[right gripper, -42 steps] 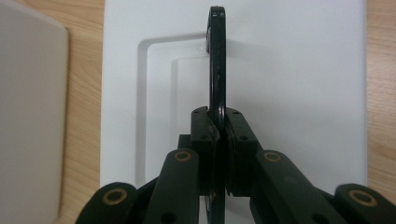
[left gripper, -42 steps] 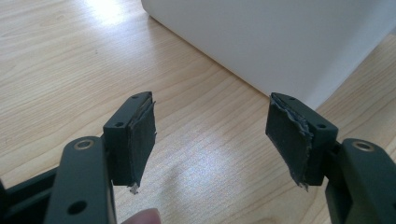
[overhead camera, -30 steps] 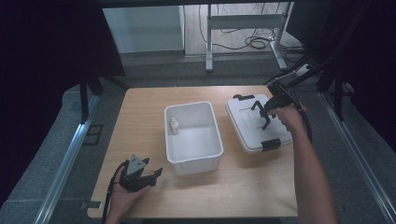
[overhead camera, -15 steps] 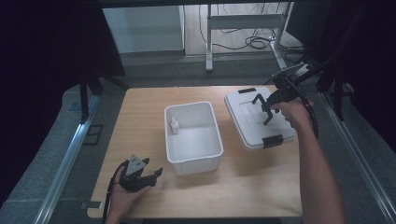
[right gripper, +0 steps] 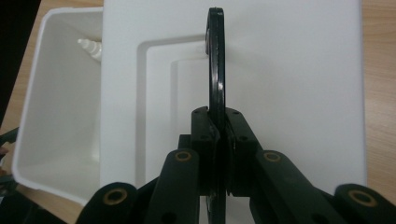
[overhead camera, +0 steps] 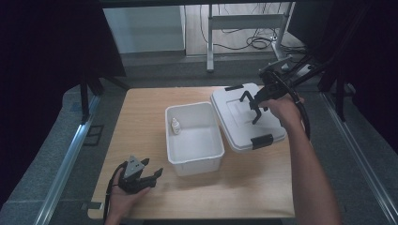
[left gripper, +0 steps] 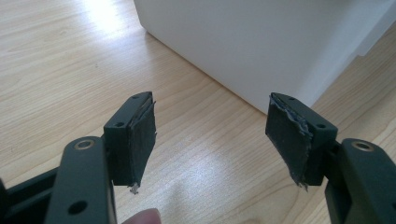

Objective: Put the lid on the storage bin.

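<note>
1. White plastic takes up most of what I see: an open bin (overhead camera: 195,136) sits mid-tabletop (overhead camera: 141,126), and its lid (overhead camera: 244,117) lies flat just to the right of it, the two nearly touching along their long sides.
2. My right gripper (right gripper: 218,135) is clamped on the lid's black handle (right gripper: 215,60), which stands up on edge between the jaws; from the right gripper view the handle's lower part is hidden behind the gripper.
3. From the high view my right hand (overhead camera: 284,110) covers part of the lid's far right edge, and the right gripper (overhead camera: 253,105) hangs over the lid's recessed middle.
4. Two black latches show on the lid, one (overhead camera: 233,87) at the far end and one (overhead camera: 262,141) at the near end.
5. A small white bottle (overhead camera: 175,126) stands inside the bin by its left wall; in the right gripper view only its tip (right gripper: 91,46) peeks past the lid's edge, and I cannot read any label.
6. My left gripper (left gripper: 212,140) rests low at the near left of the tabletop with its jaws spread wide and nothing between them; the pads (left gripper: 142,135) look frayed at the edges.
7. Ahead of it the bin's near wall (left gripper: 243,46) is cut off at the top of the left gripper view.
8. My left hand (overhead camera: 123,199) is partly cut off at the bottom of the high view.
</note>
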Motion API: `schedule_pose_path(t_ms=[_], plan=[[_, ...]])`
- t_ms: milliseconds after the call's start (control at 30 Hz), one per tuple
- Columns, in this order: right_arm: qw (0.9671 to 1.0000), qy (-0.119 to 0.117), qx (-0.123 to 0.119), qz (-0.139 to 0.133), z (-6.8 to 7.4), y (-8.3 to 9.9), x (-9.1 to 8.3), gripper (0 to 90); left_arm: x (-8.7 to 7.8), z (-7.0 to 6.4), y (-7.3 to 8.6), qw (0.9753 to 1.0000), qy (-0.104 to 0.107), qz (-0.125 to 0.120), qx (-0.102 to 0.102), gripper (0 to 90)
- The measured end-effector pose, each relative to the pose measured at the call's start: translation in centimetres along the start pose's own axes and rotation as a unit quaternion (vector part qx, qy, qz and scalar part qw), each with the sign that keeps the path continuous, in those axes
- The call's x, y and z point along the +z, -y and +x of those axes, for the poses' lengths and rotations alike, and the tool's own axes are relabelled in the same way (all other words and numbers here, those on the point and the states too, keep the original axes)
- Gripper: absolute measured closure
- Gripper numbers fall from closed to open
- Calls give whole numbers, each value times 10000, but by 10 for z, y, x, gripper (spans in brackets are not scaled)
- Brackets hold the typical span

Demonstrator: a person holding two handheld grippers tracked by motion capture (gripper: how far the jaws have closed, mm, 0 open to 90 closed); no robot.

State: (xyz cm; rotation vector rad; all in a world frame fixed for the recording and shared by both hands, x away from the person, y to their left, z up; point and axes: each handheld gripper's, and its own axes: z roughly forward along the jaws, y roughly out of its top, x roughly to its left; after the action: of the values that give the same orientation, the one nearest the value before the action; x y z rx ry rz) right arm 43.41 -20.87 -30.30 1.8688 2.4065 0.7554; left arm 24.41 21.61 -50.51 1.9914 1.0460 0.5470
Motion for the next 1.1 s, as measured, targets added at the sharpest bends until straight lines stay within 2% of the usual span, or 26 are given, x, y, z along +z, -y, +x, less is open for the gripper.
schedule_pose_path(t_ms=[133, 200, 300, 400, 600, 633, 767, 867, 933, 1100], plan=[[10000, -2, 17, -31, 18, -3, -3, 849, 1, 1, 1, 10000, 8, 18, 8, 335], [10000, -6, 12, -28, 21, -4, -3, 849, 0, 2, 0, 10000, 13, 12, 0, 335], [10000, -20, 43, 36, 36, -5, 4, 849, -2, 2, 0, 10000, 22, -30, -30, 335], [10000, -19, 62, 56, 45, -4, 11, 849, -3, 3, 1, 10000, 41, -47, -65, 335], [9990, -100, 436, 76, 60, 0, 29, 849, 0, 3, 2, 9999, 83, -30, -95, 336], [9990, -100, 436, 76, 60, 0, 29, 849, 0, 3, 2, 9999, 83, -30, -95, 336], [9991, -77, 399, 84, 79, -2, 42, 848, 0, 3, 2, 9999, 108, -45, -107, 336], [9993, -76, 360, 86, 85, -2, 45, 848, -1, 3, 2, 9999, 107, -37, -109, 336], [9995, -59, 316, 71, 94, -3, 47, 848, -1, 4, 2, 9998, 117, -49, -130, 336], [9992, -73, 396, 18, 102, -3, 49, 848, 0, 4, 3, 9998, 128, -54, -140, 336]])
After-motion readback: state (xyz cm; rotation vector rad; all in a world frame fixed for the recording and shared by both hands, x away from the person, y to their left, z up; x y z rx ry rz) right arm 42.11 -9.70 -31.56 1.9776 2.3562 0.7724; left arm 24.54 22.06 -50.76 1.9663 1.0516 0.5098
